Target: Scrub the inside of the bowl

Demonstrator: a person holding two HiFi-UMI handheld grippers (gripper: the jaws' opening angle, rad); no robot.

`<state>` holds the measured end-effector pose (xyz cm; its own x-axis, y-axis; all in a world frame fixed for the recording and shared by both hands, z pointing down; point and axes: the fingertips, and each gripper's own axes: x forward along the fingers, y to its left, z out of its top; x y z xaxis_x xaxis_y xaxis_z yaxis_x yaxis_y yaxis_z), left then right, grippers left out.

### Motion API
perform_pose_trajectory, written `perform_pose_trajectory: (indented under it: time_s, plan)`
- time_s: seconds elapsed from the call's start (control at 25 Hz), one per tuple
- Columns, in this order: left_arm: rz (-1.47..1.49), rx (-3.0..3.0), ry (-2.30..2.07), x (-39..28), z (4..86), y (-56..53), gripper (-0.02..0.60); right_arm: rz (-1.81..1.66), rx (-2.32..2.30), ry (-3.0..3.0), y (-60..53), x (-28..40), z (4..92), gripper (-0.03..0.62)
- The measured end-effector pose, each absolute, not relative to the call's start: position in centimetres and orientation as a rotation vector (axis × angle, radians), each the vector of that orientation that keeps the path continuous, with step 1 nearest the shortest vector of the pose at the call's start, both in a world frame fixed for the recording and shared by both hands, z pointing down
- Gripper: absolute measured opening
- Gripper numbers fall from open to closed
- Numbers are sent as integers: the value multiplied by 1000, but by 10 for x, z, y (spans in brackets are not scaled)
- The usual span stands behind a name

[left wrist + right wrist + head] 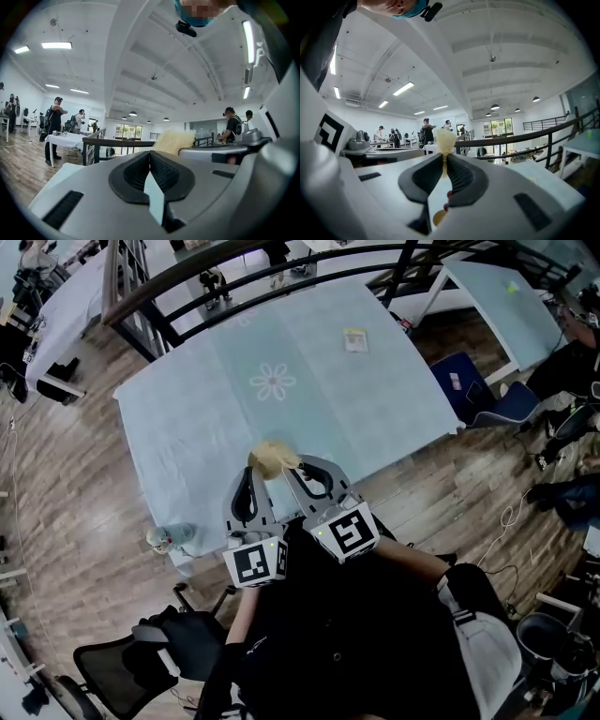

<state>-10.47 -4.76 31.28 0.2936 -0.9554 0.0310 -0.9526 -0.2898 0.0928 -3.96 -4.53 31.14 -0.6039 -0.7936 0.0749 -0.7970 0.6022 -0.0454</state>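
A pale yellow, fluffy scrub pad (273,460) hangs over the near edge of the table, pinched at the tips of my right gripper (287,471). In the right gripper view the jaws are shut on the pad (445,139), which sticks out past the tips of the right gripper (443,158). My left gripper (250,474) is held close beside it on the left, shut with nothing between its pads. The left gripper view shows the left gripper (150,154) with its pads together, and the pad (174,140) just to its right. I see no bowl in any view.
The table (375,409) carries a light blue cloth with a flower print (272,382) and a small card (355,339) at the far side. A small pale object (169,538) sits at the near left corner. A black chair (141,652) stands at the lower left; railings and other tables lie beyond.
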Motion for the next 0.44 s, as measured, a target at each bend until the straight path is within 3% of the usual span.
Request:
perform_pose_trajectory:
  time_s: [0.44]
  plan:
    - [-28, 2421, -1807, -108, 322, -45, 14, 120, 1356, -2766, -43, -44, 315, 35]
